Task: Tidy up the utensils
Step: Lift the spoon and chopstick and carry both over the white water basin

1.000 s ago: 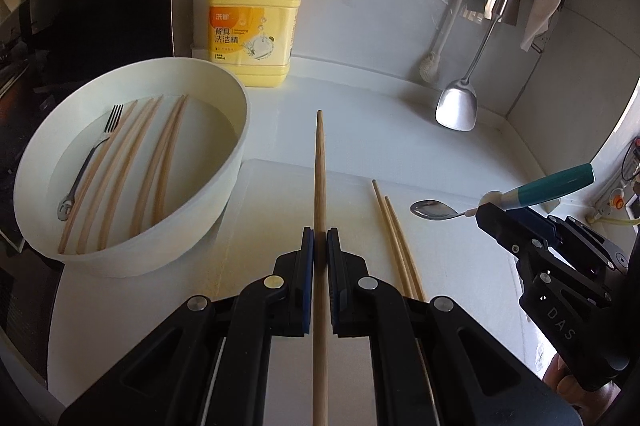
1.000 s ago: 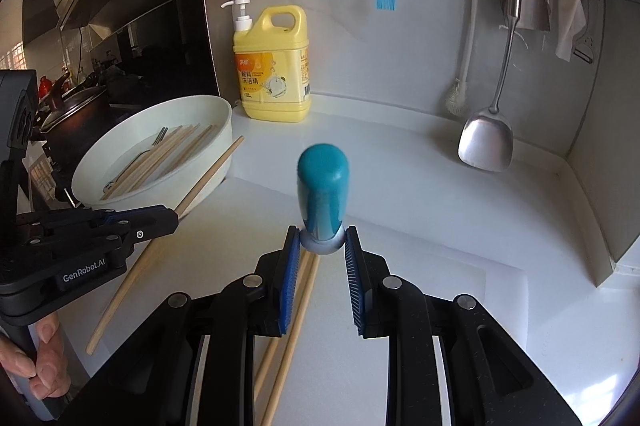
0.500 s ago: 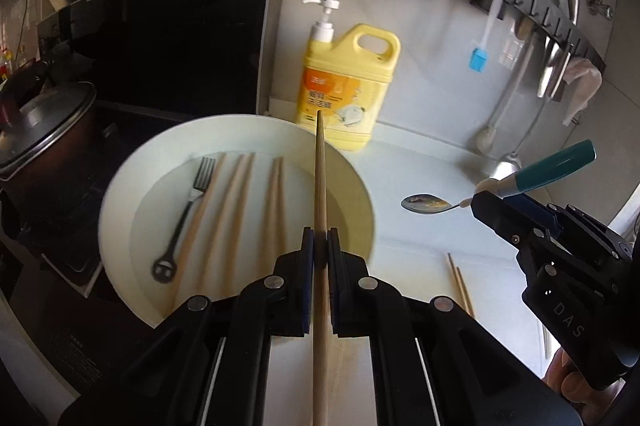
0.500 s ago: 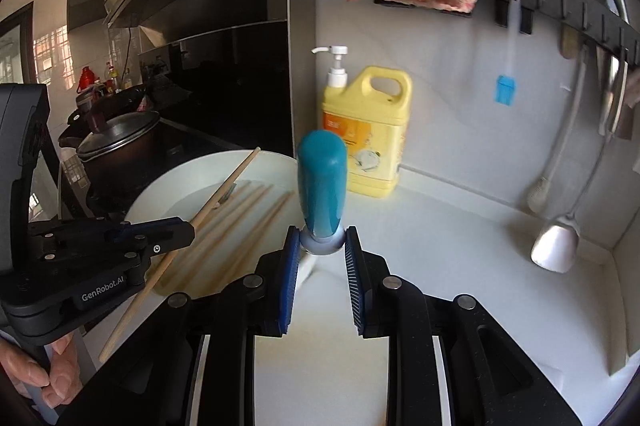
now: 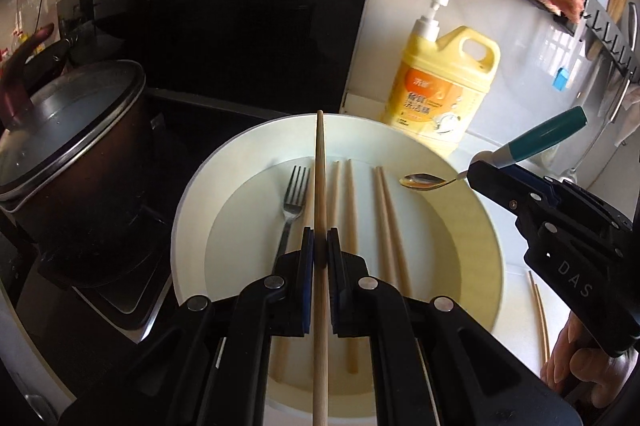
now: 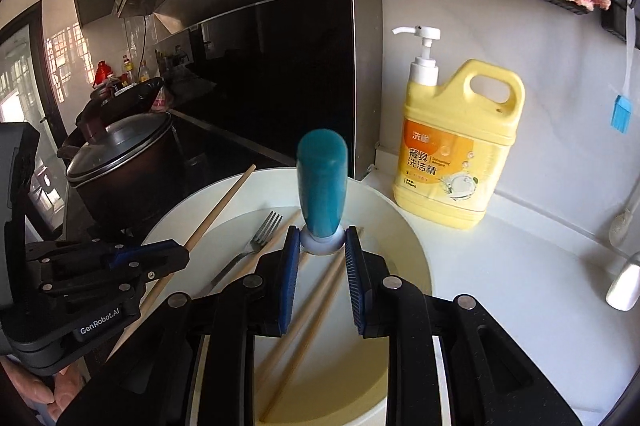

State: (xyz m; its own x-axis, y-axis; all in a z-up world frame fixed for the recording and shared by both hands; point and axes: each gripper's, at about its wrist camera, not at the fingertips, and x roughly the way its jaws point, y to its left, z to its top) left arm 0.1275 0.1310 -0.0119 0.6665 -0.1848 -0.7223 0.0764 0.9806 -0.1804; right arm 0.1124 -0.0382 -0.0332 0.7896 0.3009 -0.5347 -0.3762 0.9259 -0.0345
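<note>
The left tongs (image 5: pixel 320 246) squeeze a long chopstick (image 5: pixel 320 185) over the white bowl (image 5: pixel 192 226). The right tongs (image 6: pixel 322 254) pinch a blue-handled spoon (image 6: pixel 322 185) above that bowl too.

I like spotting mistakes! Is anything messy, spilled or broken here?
Nothing is spilled or broken. The only stray bit: two chopsticks lie on the counter outside the white bowl, where the fork and other chopsticks lie neatly.

Black grippers (image 5: pixel 316 254), blue pads (image 6: pixel 289 278)
</note>
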